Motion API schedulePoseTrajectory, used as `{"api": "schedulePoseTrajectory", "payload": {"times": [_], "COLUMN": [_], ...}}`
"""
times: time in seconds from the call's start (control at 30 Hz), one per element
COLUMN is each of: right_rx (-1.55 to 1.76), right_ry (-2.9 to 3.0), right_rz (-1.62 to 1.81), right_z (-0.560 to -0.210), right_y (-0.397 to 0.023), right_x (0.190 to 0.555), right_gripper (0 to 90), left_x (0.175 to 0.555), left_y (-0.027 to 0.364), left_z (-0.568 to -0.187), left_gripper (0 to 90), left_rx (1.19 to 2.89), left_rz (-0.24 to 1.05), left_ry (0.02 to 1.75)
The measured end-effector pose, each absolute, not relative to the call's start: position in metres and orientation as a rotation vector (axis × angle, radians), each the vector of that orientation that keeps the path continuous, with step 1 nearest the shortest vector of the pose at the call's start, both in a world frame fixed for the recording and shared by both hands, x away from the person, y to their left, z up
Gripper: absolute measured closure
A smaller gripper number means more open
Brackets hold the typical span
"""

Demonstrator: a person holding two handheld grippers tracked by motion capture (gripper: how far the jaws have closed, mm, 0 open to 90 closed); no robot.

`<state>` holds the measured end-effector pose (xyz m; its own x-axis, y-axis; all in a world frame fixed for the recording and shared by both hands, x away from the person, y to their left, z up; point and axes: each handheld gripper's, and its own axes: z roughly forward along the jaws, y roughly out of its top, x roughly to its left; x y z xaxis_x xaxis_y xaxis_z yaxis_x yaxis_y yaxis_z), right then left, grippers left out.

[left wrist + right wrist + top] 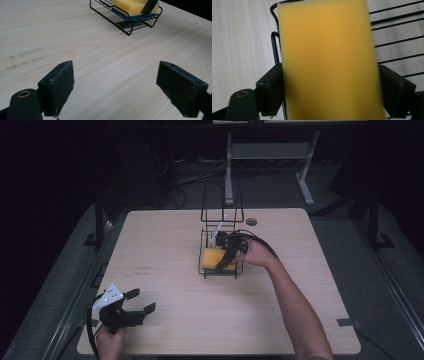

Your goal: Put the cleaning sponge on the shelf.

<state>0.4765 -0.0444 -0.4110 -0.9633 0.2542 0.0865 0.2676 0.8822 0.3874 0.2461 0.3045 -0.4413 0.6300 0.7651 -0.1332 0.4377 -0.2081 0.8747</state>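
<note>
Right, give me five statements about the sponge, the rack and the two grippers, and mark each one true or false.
1. The right gripper has its fingers on both sides of the yellow sponge. True.
2. The left gripper holds a sponge. False: its fingers stand wide apart over bare table.
3. The sponge sits in the black wire rack. True.
4. The rack stands at the table's near left corner. False: it stands around the middle, toward the far edge.
5. The sponge has a blue layer on its underside. True.
</note>
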Motion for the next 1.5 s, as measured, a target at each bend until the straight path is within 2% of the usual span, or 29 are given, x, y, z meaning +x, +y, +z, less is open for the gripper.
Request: {"api": "schedulePoseTrajectory", "payload": {"times": [0.5,0.93,1.5], "right_rx": [-0.415,-0.410,-0.469], "right_ry": [-3.018,-3.032,-3.005], "right_rz": [-0.616,-0.678,-0.822], "right_z": [-0.415,-0.405,-0.395], "right_y": [-0.045,-0.044,-0.064], "right_x": [0.477,0.473,0.468], "right_gripper": [15.9,15.8,15.8], "left_x": [0.245,0.246,0.247], "left_y": [0.307,0.305,0.301], "left_z": [-0.441,-0.442,-0.443], "left_gripper": [14.1,14.0,14.0], "left_rx": [1.825,1.823,1.832], "left_rz": [0.393,0.387,0.386], "left_ry": [0.964,0.958,0.959]}}
